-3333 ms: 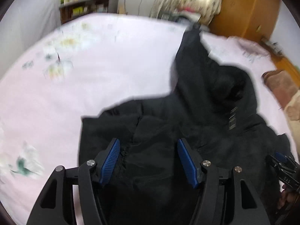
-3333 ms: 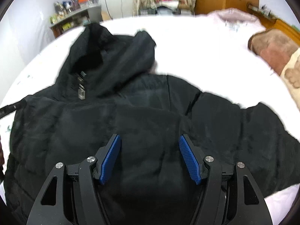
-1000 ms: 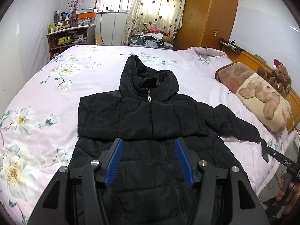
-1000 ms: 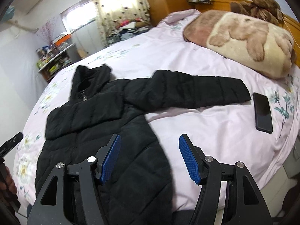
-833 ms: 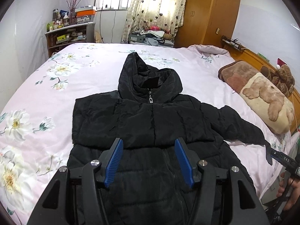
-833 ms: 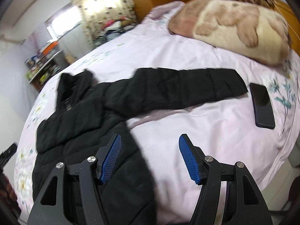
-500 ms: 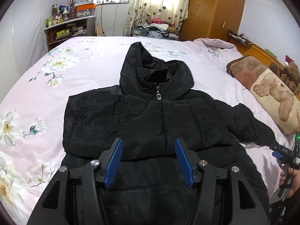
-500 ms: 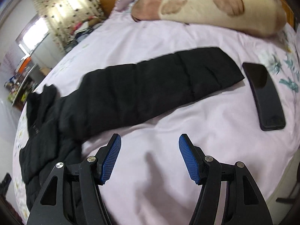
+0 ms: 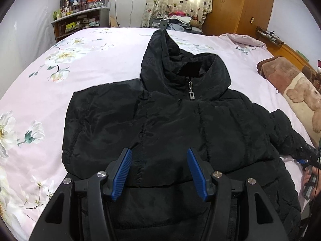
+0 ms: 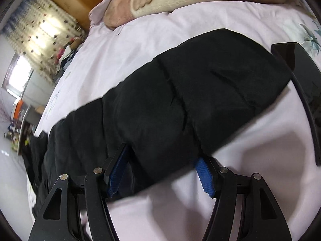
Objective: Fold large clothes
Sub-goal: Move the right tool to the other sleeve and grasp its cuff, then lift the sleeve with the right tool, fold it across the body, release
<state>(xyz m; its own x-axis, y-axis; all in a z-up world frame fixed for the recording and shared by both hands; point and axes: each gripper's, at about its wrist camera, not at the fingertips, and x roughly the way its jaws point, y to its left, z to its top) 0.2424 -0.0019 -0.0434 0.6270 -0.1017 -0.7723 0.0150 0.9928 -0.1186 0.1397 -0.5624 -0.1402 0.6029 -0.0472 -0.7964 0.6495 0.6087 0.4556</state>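
Note:
A black hooded puffer jacket (image 9: 170, 124) lies front up on the pink floral bed (image 9: 40, 92), hood pointing away. One sleeve lies folded across its chest. My left gripper (image 9: 159, 170) is open and empty, hovering over the jacket's middle. The other sleeve (image 10: 180, 100) stretches out flat on the sheet in the right wrist view. My right gripper (image 10: 160, 156) is open with its jaws on either side of that sleeve's near edge; the fingertips are hidden by the fabric. The right gripper also shows in the left wrist view (image 9: 309, 154), at the sleeve's end.
A black phone (image 10: 301, 70) lies on the sheet just right of the sleeve's cuff. A teddy-bear pillow (image 9: 301, 96) lies along the right side of the bed. A shelf (image 9: 78, 22), curtains and a wooden wardrobe (image 9: 238, 6) stand beyond the bed.
My right gripper has dropped down and forward onto the outstretched sleeve, which now sits between its jaws. My left gripper has moved closer over the jacket's chest.

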